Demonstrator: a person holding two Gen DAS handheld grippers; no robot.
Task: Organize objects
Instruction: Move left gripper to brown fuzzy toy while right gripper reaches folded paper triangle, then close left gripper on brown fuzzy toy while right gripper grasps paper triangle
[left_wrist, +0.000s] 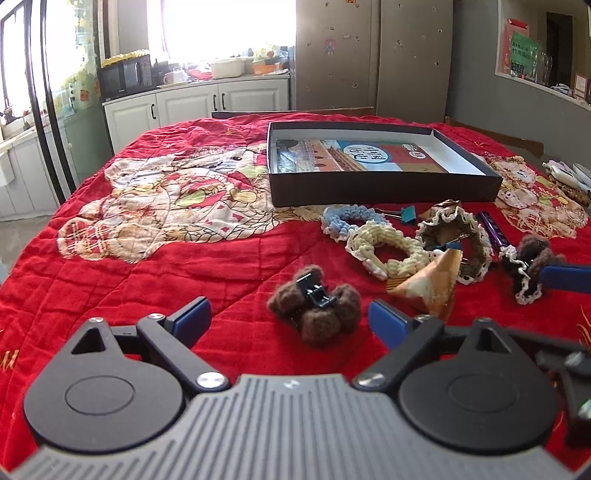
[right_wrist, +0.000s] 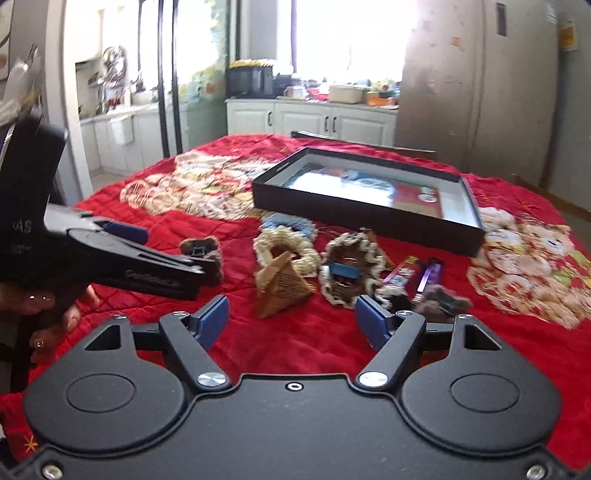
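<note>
A black shallow box (left_wrist: 384, 188) holding a book stands on the red quilt; it also shows in the right wrist view (right_wrist: 365, 218). In front of it lie a blue scrunchie (left_wrist: 351, 219), a cream scrunchie (left_wrist: 388, 249), a brown lace-edged scrunchie (left_wrist: 458, 240), a tan paper pyramid (left_wrist: 428, 282) and a purple bar (left_wrist: 493, 230). A brown fuzzy hair clip (left_wrist: 314, 304) lies just ahead of my open, empty left gripper (left_wrist: 290, 319). My right gripper (right_wrist: 291, 321) is open and empty, behind the pyramid (right_wrist: 282, 284). A second brown fuzzy clip (right_wrist: 439, 301) lies by its right finger.
A blue binder clip (left_wrist: 404, 214) lies near the box. The left gripper and the hand holding it (right_wrist: 110, 258) fill the left of the right wrist view. Papers (left_wrist: 569, 175) lie at the quilt's far right. Kitchen cabinets (left_wrist: 192, 107) and a fridge (left_wrist: 369, 55) stand behind.
</note>
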